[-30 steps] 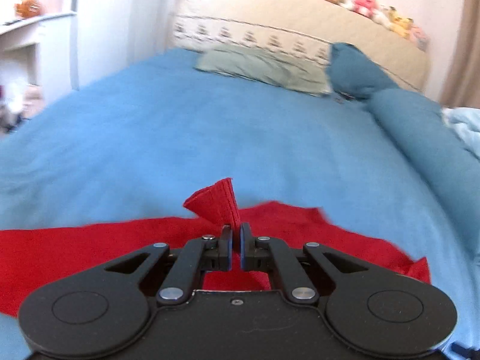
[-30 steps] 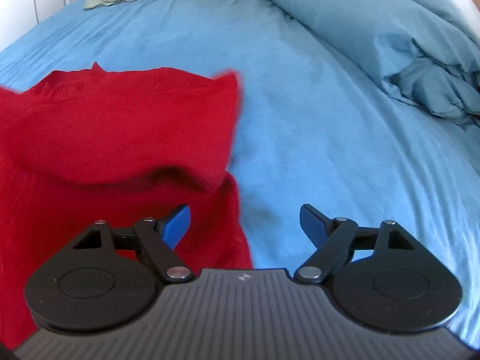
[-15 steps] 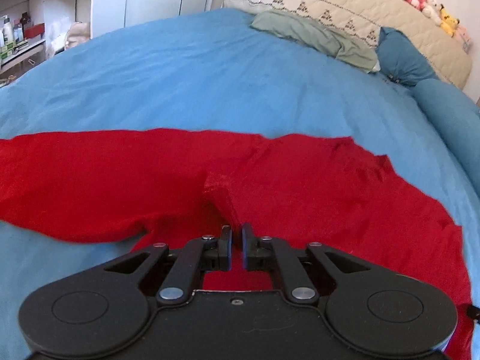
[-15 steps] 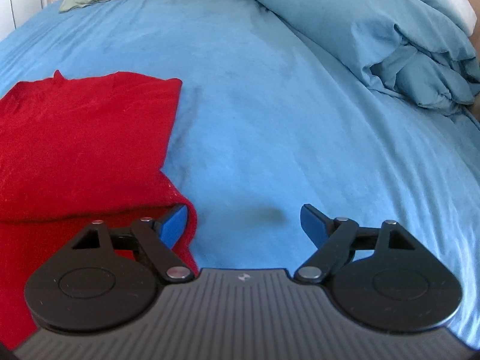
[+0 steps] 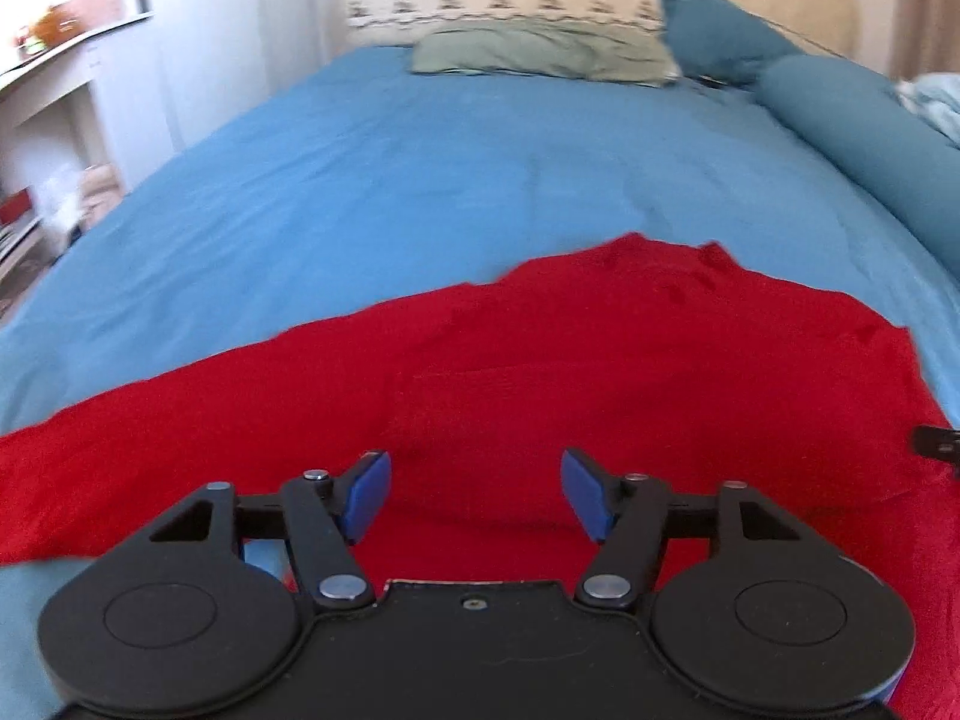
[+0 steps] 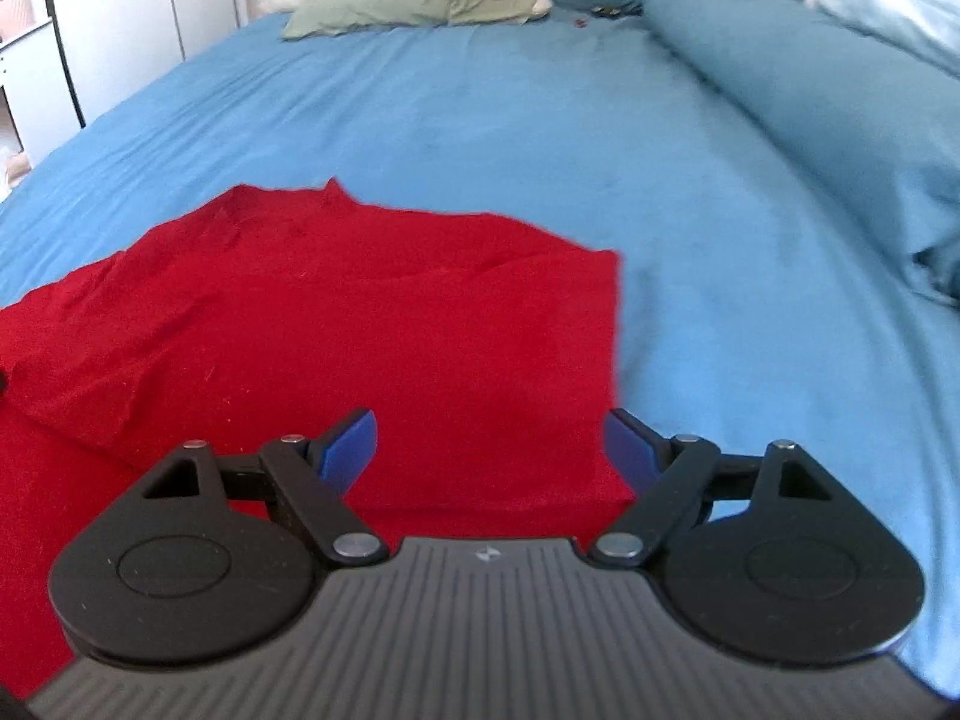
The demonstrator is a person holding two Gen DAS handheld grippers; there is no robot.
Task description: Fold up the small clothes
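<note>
Garment: red top (image 5: 600, 372) lies flat on the bed (image 5: 420, 180), a flap folded over.
Left gripper (image 5: 474, 498): my jaws opening above the top, gripping nothing, to release it.
Right gripper (image 6: 492, 450): jaws wide, empty, over the top's edge.

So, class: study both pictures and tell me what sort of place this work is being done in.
Most likely a bedroom. The red garment lies on a bed with a blue sheet; a green pillow rests against a padded cream headboard, and a bunched blue duvet runs along one side.
</note>
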